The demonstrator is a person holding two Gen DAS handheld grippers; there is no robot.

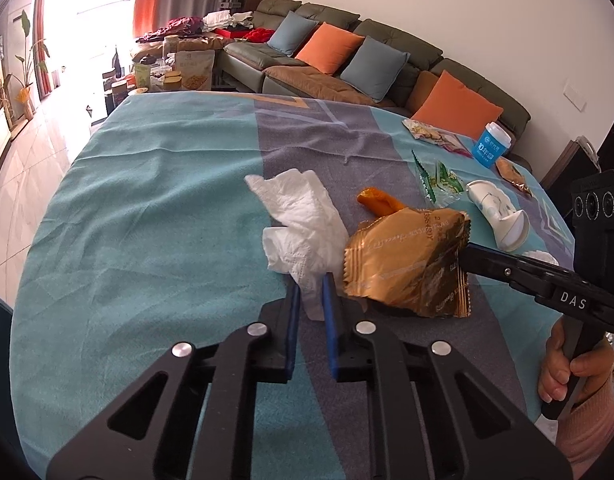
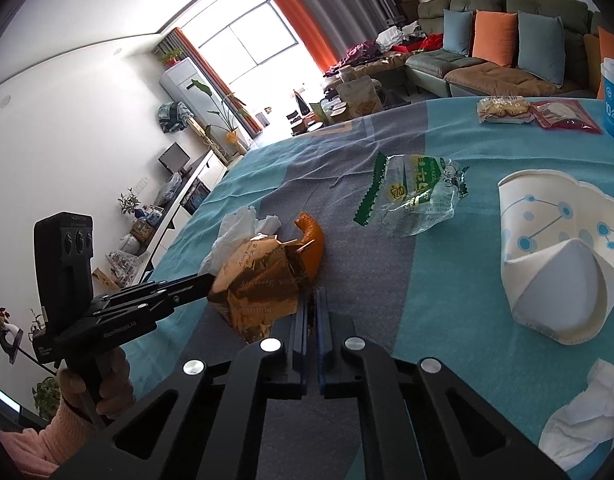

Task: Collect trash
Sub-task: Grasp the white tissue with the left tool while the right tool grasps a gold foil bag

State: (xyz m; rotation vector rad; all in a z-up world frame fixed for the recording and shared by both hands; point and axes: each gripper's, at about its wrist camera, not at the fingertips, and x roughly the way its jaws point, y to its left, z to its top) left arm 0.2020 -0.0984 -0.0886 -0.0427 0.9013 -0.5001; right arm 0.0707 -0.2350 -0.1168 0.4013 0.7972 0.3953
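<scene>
Near the middle of the cloth-covered table [image 1: 147, 200], my left gripper [image 1: 309, 284] pinches the crumpled tissue [image 1: 303, 216] while my right gripper [image 2: 311, 300] clamps the gold foil wrapper [image 2: 259, 292], both held for binning.

Both wrist views look steeply down, close over the blue cloth [image 1: 127, 200]; each shows the gold wrapper [image 1: 407, 264] mid-frame.

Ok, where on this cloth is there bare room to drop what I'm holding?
Free: the wide teal stretch left of the white tissue, out to the cloth's far edge. Also the grey band beyond the orange peel. Crowded: the right side, with the green wrapper, crushed paper cup and blue cup.
</scene>
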